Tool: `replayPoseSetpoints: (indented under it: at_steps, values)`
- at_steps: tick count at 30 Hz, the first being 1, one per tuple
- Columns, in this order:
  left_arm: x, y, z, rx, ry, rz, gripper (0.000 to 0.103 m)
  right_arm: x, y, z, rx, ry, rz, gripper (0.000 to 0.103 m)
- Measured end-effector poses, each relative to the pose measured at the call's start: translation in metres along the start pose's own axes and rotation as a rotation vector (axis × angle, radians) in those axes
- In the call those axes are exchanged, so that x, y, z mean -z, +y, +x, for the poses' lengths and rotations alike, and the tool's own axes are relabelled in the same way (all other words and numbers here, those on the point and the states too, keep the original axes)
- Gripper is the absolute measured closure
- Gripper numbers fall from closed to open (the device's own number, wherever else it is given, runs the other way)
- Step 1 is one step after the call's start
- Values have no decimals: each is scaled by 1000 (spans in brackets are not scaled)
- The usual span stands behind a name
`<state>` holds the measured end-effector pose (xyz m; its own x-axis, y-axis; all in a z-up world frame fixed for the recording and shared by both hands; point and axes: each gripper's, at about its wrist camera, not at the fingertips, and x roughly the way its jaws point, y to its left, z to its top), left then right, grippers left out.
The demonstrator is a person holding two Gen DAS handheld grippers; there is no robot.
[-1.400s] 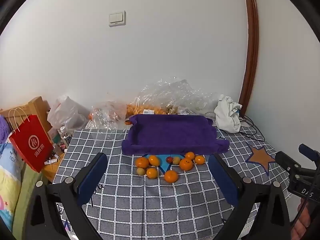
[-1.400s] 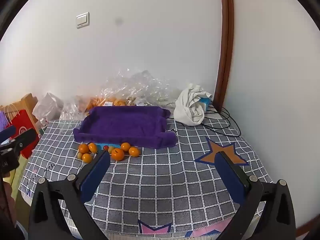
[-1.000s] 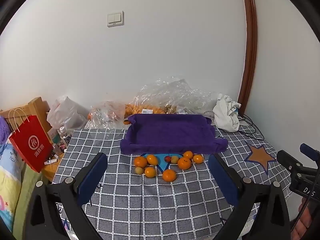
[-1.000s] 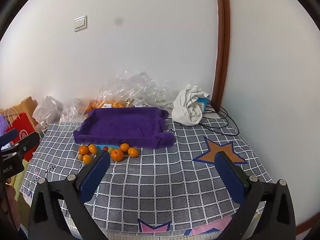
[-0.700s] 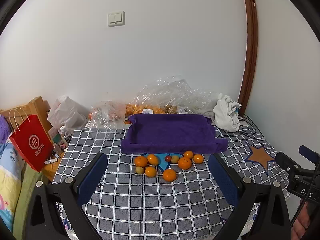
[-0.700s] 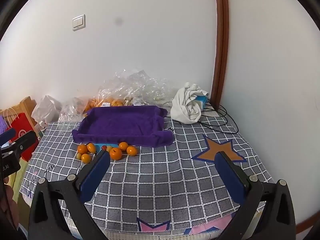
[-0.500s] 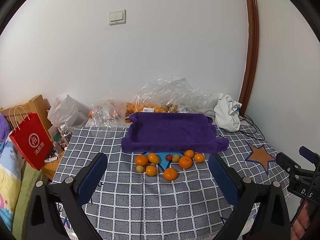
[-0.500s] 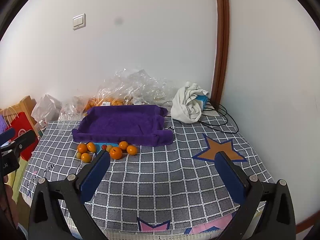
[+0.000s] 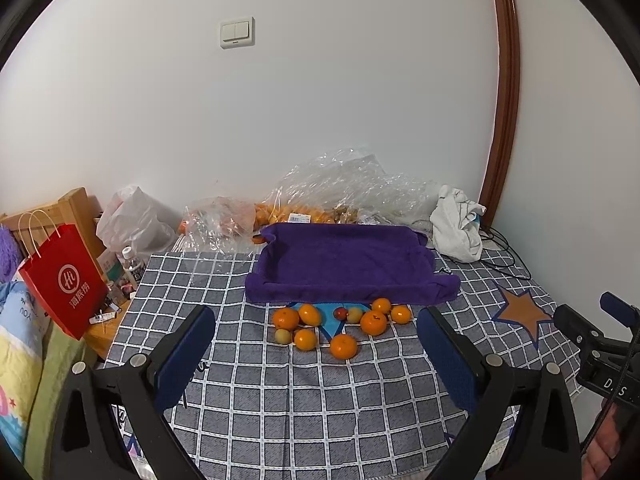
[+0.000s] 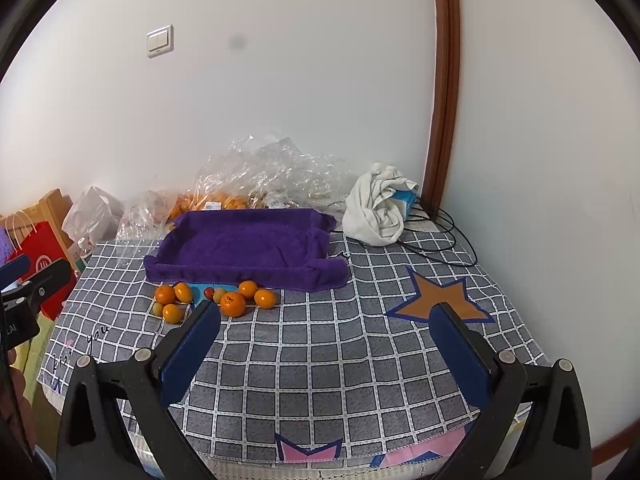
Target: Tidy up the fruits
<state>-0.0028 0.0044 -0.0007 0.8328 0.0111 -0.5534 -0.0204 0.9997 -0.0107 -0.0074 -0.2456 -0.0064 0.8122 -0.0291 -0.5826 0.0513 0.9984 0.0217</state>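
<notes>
Left gripper (image 9: 316, 344): jaws wide, nothing between them; lower centre of the left wrist view, above the checked cloth (image 9: 320, 400).
Right gripper (image 10: 326, 336): jaws wide, nothing held; lower centre of the right wrist view.
Fruits (image 9: 340, 326): loose cluster on the cloth at frame centre, just in front of the tray; mostly orange, one small red (image 9: 340, 313), two pale ones, kind unclear at this range.
Purple tray (image 9: 344, 264): towel-lined, no fruit in it, behind the cluster.
Plastic bags (image 9: 344, 192): against the wall behind the tray, more orange fruit inside.
White cloth (image 10: 378, 208): bundled, right of the tray.
Red paper bag (image 9: 64, 280): left edge, off the cloth.
</notes>
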Motion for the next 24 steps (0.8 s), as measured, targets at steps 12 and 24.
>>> replayPoseSetpoints:
  at_steps: [12,24]
  values:
    - [0,-1,1,-1,0,1,1,2,0,-1,0,-3,-5,1]
    - [2,-3,0,-1,2,5,1,4,0,-2,0,-2,0,1]
